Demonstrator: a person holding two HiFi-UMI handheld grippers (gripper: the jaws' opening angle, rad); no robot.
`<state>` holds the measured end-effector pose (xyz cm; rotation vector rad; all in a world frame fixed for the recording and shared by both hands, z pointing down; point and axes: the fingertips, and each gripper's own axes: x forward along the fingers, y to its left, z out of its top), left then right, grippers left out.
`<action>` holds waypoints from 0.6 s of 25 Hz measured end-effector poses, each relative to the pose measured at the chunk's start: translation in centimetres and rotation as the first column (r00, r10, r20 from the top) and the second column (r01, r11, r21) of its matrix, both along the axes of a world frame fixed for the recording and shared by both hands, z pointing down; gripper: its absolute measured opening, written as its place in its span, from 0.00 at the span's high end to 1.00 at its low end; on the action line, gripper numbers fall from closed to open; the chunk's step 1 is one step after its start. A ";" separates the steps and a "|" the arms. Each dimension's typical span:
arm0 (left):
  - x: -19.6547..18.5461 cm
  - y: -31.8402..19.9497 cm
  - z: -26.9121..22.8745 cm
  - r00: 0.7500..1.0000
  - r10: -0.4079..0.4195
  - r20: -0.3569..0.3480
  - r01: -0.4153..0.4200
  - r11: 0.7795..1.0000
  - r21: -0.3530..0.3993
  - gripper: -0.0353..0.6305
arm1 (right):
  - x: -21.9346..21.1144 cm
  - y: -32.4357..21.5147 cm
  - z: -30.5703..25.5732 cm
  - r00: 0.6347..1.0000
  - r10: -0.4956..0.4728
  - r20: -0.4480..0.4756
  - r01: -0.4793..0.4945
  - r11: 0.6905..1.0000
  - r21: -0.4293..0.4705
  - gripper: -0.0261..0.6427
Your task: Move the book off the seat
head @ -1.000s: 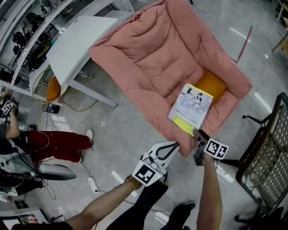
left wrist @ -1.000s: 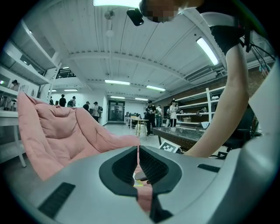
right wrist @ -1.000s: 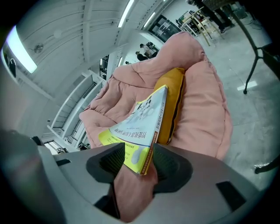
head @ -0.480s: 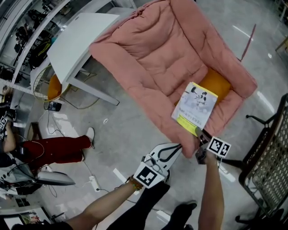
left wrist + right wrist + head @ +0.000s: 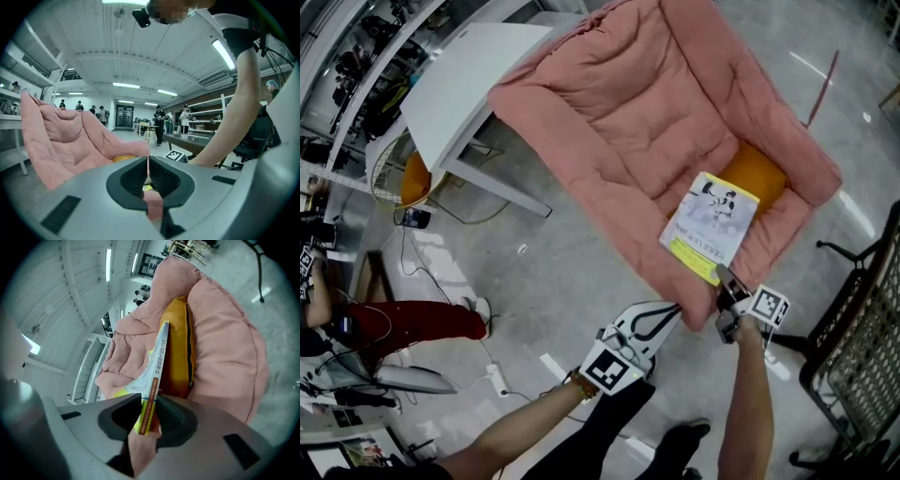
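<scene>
My right gripper (image 5: 722,277) (image 5: 146,414): jaws just closing, clamped on white-and-yellow paperback book (image 5: 710,225) (image 5: 154,366).
My left gripper (image 5: 673,307) (image 5: 147,176): jaws together.
Book: on pink quilted seat (image 5: 628,112).

Quick tally of what's in front of you: one big pink quilted padded seat (image 5: 619,103), one orange cushion (image 5: 756,174), one white-and-yellow softcover book (image 5: 710,227), one white flat-topped table (image 5: 459,89) and one black mesh-backed chair (image 5: 862,347). You've got two pale grey two-jaw grippers, the left gripper (image 5: 675,308) and the right gripper (image 5: 721,275) (its jaws have just been closing, the book's edge between them). Plus one person in red trousers (image 5: 412,319).
</scene>
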<state>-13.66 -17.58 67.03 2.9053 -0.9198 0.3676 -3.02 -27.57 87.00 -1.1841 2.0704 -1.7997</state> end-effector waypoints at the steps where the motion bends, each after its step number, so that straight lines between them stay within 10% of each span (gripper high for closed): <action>1: 0.1 0.0 0.1 1.000 -0.002 -0.001 0.002 1.000 -0.002 0.95 | 0.0 0.1 0.0 1.000 -0.016 -0.016 0.016 1.000 -0.005 0.81; 15: 0.4 0.1 0.1 1.000 0.000 0.008 0.000 1.000 -0.010 0.95 | -1.5 -1.2 -0.7 0.998 -0.036 -0.046 0.038 0.999 0.032 0.81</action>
